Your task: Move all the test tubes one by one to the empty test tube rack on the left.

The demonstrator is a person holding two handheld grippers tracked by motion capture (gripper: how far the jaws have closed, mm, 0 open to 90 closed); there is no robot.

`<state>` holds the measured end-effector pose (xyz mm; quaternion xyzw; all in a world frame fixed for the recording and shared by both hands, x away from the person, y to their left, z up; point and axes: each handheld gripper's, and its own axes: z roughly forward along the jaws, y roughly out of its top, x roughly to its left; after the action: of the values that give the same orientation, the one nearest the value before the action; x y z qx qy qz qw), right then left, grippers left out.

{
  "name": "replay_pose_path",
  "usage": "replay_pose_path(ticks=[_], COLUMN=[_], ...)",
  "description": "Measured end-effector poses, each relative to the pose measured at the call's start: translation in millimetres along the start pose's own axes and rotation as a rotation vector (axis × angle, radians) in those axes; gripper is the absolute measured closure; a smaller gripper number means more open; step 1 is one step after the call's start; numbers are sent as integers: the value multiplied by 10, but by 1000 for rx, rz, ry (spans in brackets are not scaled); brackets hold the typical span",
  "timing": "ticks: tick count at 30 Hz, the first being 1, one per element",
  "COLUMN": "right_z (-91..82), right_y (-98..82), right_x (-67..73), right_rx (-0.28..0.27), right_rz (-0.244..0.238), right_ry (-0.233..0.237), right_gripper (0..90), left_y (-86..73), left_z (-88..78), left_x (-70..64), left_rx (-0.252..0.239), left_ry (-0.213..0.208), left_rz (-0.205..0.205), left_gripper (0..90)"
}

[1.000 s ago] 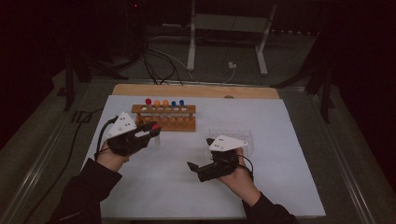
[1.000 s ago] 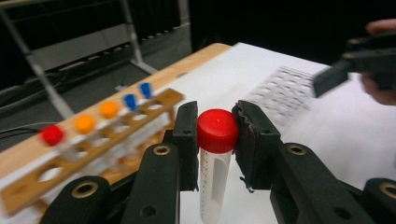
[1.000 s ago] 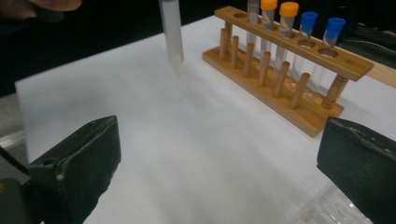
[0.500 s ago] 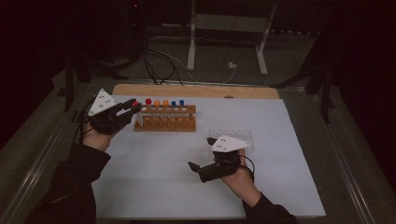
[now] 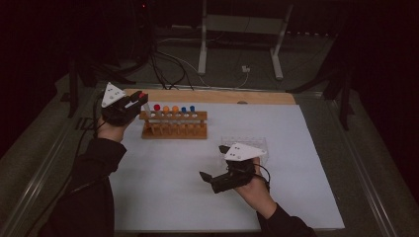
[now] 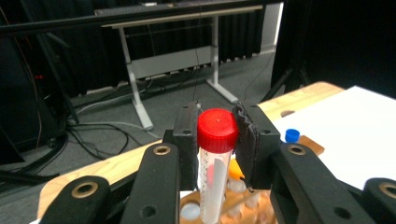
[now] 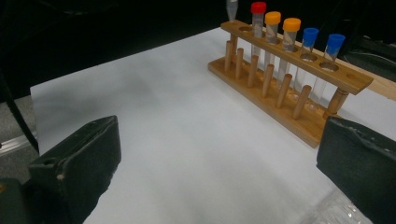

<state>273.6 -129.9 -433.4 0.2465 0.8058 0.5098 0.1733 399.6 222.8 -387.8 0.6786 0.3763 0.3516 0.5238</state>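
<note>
The room is dim, its far side falling into near black. A grey carpeted floor (image 5: pixel 306 74) stretches beyond the work surface, crossed by loose black cables (image 5: pixel 163 64) and a pale cord ending in a small white plug (image 5: pixel 244 69). A desk frame with white metal legs (image 5: pixel 202 44) stands there on splayed feet; from the left gripper view its pale wooden top (image 6: pixel 187 16) and dark curtains (image 6: pixel 84 56) behind it show. Nearer lies a white sheet-covered table (image 5: pixel 296 148) with a light wooden strip (image 5: pixel 247 97) along its far edge.
</note>
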Motion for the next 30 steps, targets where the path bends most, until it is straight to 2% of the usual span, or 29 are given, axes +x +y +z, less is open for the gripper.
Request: replay_pose_path(ticks=[3,5,6,7,8,10,11,13,15,17,18,24,30], right_z=[-2,-2,-2,-1,0,3,4,2,2,7,10,10,4], right_y=[-5,-7,-9,-10,-13,-17,-18,-19,-19,-20,-20,-19,-17], right_x=[-6,-10,-11,-12,-15,-17,-19,-21,-19,-13,-9,-6,-7], right_rx=[-1,-1,-2,0,-1,1,1,0,2,7,8,9,9], right_rz=[4,3,1,1,3,2,2,3,2,3,-1,-4,-3], right_ry=[3,6,5,3,6,4,4,6,5,7,8,8,7], right_gripper=[0,0,0,0,0,0,0,0,0,0,0,0,0], left_y=[-48,-80,-97,-116,-130,-168,-195,-252,-299,-335,-350,-434,-480], left_z=[76,116,136,156,177,212,227,259,285,316,331,426,492], left_x=[24,49,52,63,77,69,66,49,55,53,59,43,25], left_rx=[-13,-22,-19,-29,-28,-16,-15,0,6,30,37,104,150], left_ry=[31,32,53,51,42,55,52,65,55,68,58,70,74], left_rz=[-6,-23,-12,-16,-40,-36,-48,-43,-67,-57,-74,-88,-86], left_gripper=[720,721,721,721,721,721,720,721,720,720,720,720,720])
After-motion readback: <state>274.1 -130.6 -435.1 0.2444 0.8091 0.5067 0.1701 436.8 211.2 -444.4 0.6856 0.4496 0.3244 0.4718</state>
